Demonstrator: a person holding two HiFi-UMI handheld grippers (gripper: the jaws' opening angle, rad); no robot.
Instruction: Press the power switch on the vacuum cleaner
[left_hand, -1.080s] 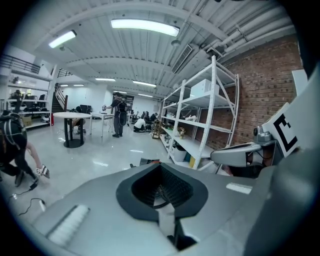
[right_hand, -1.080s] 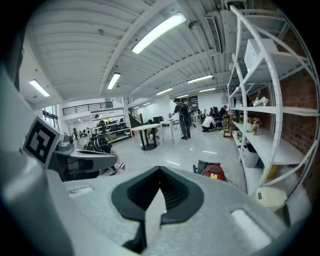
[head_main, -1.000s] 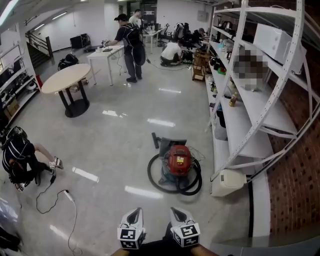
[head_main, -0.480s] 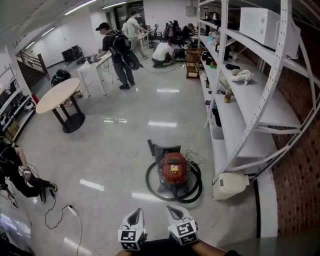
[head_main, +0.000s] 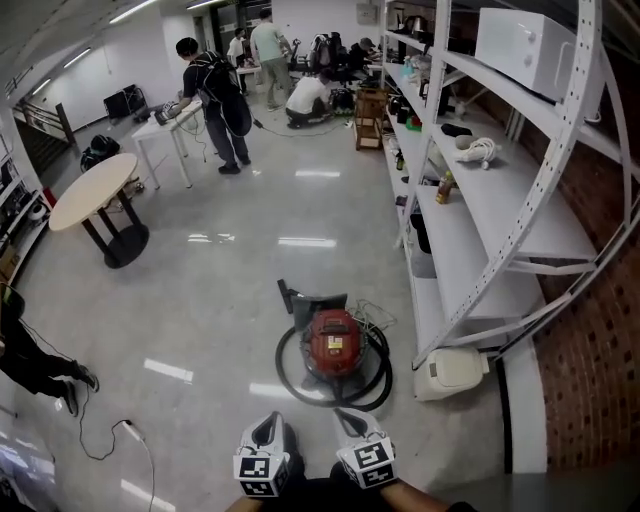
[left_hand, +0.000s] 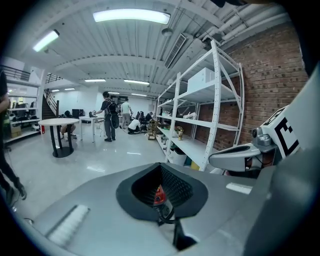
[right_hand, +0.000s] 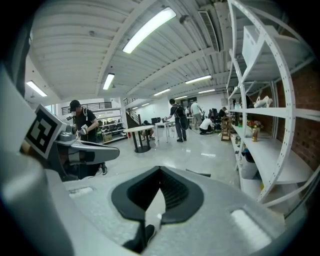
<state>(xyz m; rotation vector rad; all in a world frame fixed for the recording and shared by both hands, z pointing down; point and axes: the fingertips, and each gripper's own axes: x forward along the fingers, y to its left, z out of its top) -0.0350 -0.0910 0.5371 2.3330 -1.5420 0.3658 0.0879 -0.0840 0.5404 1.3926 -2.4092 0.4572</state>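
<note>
Plainly, both tongs are pressed together, with nothing pinched in either. The left tongs (head_main: 267, 427) and the right tongs (head_main: 351, 422) hang side by side, a little apart, above the glossy floor (head_main: 200, 300). The red vacuum cleaner (head_main: 333, 343) sits on that floor straight ahead of them, well clear of both tips. A black hose (head_main: 375, 385) loops round its base. Its power switch is too small to pick out. In the left gripper view, a sliver of the red body shows through the narrow slit between the closed tips. To the right of the tongs stands a white shelf rack (head_main: 470, 230), and a white box (head_main: 452, 370) rests at its foot.
</note>
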